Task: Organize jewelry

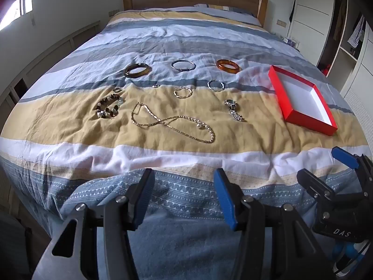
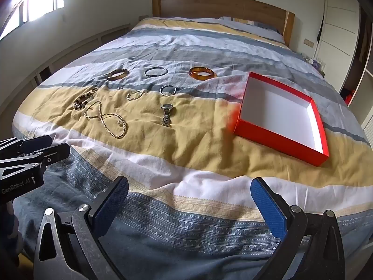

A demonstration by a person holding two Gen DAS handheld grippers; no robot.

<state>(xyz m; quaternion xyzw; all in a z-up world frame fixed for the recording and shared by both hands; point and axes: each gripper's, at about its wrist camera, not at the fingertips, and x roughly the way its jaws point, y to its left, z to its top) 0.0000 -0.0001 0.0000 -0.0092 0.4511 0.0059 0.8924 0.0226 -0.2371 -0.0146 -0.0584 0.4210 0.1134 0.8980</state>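
I hold the left gripper (image 1: 181, 198) and right gripper (image 2: 190, 207) apart and empty over the bed's foot — gold chain necklace (image 1: 171, 122) lies spread for sorting, shallow red cardboard box (image 2: 279, 137) waiting beside.

Soft daylight from window (image 2: 35, 2), far left of hand-held gripper; panes blown out white. Bed (image 2: 191, 126) evenly lit, shadows weak, only shallow ones in duvet folds. Red glow from box (image 2: 279, 137) spills on fabric beside it. Strong fisheye bend: walls and bed edges curve, corners vignetted dark. Centre sharp; near fingers (image 1: 142, 198) slightly soft. Wardrobe (image 1: 345, 46), far right, dim.
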